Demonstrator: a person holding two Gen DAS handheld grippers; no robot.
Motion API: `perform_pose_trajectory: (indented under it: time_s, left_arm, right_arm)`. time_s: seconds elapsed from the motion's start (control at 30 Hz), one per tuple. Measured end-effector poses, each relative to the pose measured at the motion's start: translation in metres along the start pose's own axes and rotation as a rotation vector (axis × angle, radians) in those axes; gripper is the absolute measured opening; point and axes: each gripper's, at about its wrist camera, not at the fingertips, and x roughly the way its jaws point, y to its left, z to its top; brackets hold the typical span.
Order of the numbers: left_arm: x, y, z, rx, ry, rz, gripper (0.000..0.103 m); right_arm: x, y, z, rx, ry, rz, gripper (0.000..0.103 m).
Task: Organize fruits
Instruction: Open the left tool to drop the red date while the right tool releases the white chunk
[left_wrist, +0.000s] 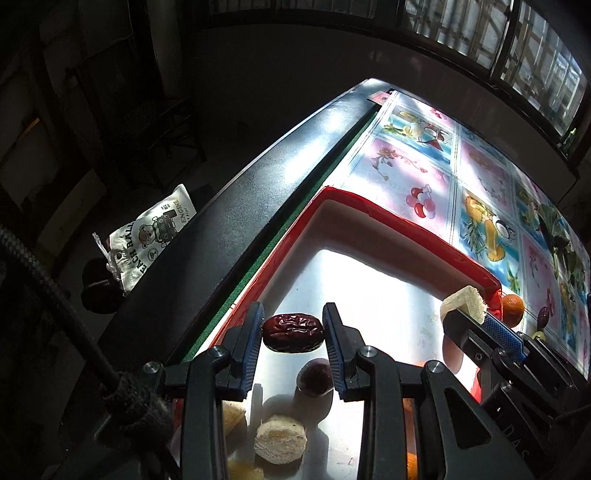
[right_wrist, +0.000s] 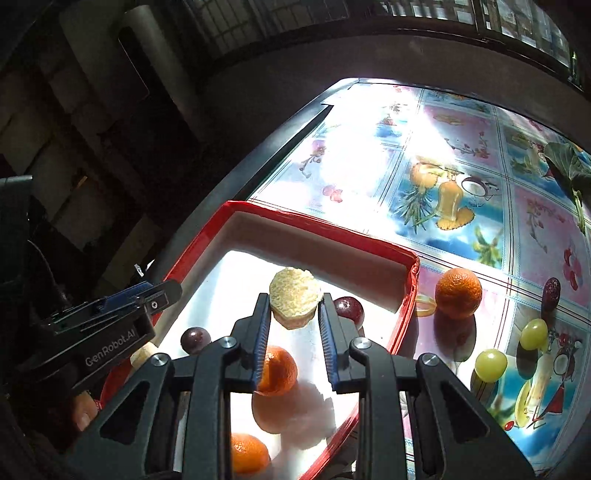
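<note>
Left hand-held gripper (left_wrist: 293, 334): clenched on a dried red date (left_wrist: 293, 332), frame centre, above the red tray (left_wrist: 424, 230). Right hand-held gripper (right_wrist: 293, 314): grasping a pale banana slice (right_wrist: 294, 295), likewise poised over the tray for depositing.

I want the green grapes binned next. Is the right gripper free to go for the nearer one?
Probably not yet: the right gripper is shut on a pale fruit slice above the red tray. The nearer green grape itself lies uncovered on the tablecloth.
</note>
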Motion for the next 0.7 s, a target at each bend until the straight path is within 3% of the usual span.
perform_pose_trajectory:
  time_s: [0.37, 0.6, 0.7]
  left_arm:
    - [0.027, 0.007, -0.002, -0.032, 0.079, 0.0, 0.032]
    - [0.03, 0.007, -0.003, -0.05, 0.085, 0.008, 0.033]
    - [0.028, 0.012, 0.0, -0.079, 0.1, -0.012, 0.033]
  right_arm:
    - [0.041, 0.009, 0.006, -0.091, 0.09, -0.044, 0.028]
    - [0.045, 0.011, 0.005, -0.106, 0.101, -0.026, 0.029]
    - [0.042, 0.012, 0.005, -0.117, 0.091, -0.025, 0.034]
